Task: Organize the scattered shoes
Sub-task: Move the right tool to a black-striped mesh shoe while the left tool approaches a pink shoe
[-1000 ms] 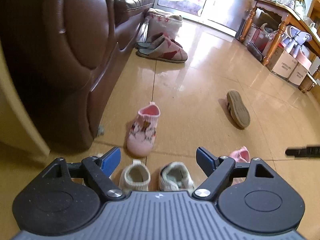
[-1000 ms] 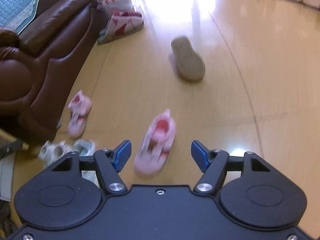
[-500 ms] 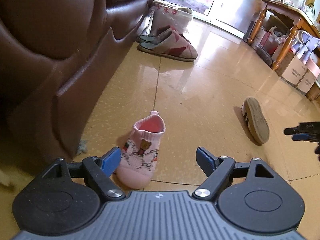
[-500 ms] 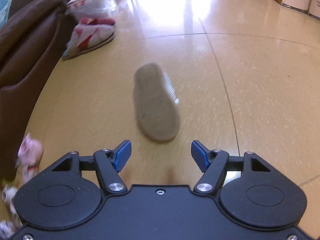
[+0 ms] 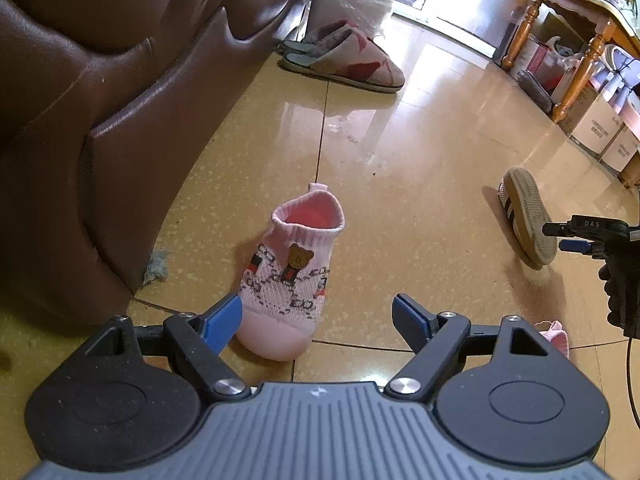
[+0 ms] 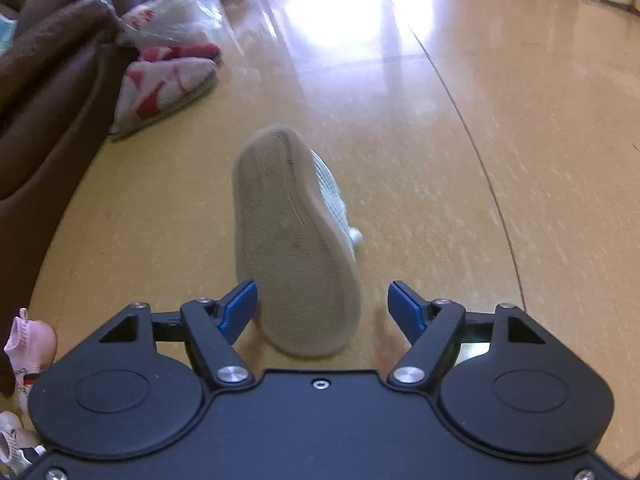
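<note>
The left tongs [image 5: 318,322] hang low over the floor [image 5: 420,152] with their blue pads spread wide, released, gripping nothing. Between those pads stands a pink baby shoe [image 5: 290,276] with a small bear badge, upright on its sole, its rounded toe toward the tongs and its open collar away from them. The toe sits close to the left pad; whether it touches that pad cannot be told, and the right pad is clearly apart from it. Left of these tongs rises the brown leather sofa [image 5: 120,92]. Ahead of them, beyond the baby shoe and next to the sofa's far end, lies a pair of grey-and-red slippers [image 5: 348,62] with a plastic bag [image 5: 348,0] just behind. Far to the right ahead is a wooden table [image 5: 580,12] with cardboard boxes [image 5: 604,128] under it.

The right tongs [image 6: 322,308] are closing, with a tan-soled sneaker [image 6: 292,240] between the pads. The sneaker lies on its side, its sole facing left and its white mesh upper facing right. The left pad is just beside the sole's edge, while a gap shows between the right pad and the shoe, so nothing is gripped. From the left camera these same tongs [image 5: 576,236] show at the right edge, held by a gloved hand [image 5: 624,288], right at the sneaker [image 5: 526,218]. Low to the left of the right tongs a pink baby shoe [image 6: 30,348] shows beside the sofa.
</note>
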Demonstrator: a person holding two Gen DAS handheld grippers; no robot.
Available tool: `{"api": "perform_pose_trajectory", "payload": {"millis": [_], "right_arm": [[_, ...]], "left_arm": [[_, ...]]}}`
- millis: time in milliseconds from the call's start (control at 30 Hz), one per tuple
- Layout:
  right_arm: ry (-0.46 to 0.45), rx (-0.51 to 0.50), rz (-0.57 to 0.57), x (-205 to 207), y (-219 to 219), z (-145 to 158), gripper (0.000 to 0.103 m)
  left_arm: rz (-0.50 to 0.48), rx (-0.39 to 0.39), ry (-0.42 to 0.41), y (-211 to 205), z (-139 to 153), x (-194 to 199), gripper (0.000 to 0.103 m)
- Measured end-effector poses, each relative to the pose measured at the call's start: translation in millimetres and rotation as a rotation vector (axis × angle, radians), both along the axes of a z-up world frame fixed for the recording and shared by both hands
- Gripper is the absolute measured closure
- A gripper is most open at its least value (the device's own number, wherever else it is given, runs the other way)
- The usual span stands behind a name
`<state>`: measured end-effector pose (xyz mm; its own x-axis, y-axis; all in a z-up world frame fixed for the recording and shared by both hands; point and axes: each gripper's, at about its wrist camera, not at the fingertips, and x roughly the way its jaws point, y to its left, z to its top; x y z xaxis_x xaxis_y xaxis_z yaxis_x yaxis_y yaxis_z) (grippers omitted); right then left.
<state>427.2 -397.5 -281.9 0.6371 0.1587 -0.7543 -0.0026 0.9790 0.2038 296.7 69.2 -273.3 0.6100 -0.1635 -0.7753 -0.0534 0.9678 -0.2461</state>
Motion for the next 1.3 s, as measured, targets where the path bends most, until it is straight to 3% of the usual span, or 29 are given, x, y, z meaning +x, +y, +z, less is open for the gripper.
{"api": "perform_pose_trajectory", "payload": {"millis": [167, 333, 400, 500, 633, 767, 833, 967, 1067, 1300], "right_arm": [[-0.030, -0.230, 0.180, -8.2, 38.5, 8.0, 0.072], [-0.092, -0.339, 0.538, -44.5, 98.7, 27.5, 0.073], [-0.090, -0.327, 0.600, -51.8, 111.3, 30.3, 0.073], [-0.083, -0.244, 0.539, -50.3, 111.4, 34.3, 0.072], [-0.059, -0.052, 0.290, -33.4, 75.2, 35.3, 0.071], [-0.052, 0.131, 0.047, -23.6, 46.1, 27.4, 0.056], [-0.040, 0.170, 0.000, -14.9, 48.6, 24.9, 0.051], [-0.026, 0.179, -0.031, 10.2, 67.3, 25.6, 0.042], [-0.004, 0.179, -0.064, 40.0, 81.6, 31.1, 0.042], [0.133, -0.005, -0.081, 91.4, 102.1, 12.0, 0.040]], "left_arm": [[0.012, 0.000, 0.010, -2.2, 0.6, 3.8, 0.020], [0.032, -0.015, -0.012, -0.5, 7.2, 5.5, 0.020], [0.032, -0.017, -0.017, -0.2, 9.3, 4.5, 0.020], [0.026, -0.015, -0.022, 0.7, 11.7, 2.6, 0.020], [0.038, -0.008, -0.023, 6.6, 9.0, 3.1, 0.020], [0.071, -0.007, -0.018, 13.4, 2.8, 7.5, 0.020], [0.076, -0.001, -0.018, 13.2, 1.0, 10.2, 0.020], [0.055, 0.004, -0.018, 9.2, -2.0, 13.4, 0.020], [0.035, 0.004, -0.018, 7.4, -3.2, 10.5, 0.020], [0.046, -0.020, -0.016, 19.3, -8.6, -1.3, 0.020]]}}
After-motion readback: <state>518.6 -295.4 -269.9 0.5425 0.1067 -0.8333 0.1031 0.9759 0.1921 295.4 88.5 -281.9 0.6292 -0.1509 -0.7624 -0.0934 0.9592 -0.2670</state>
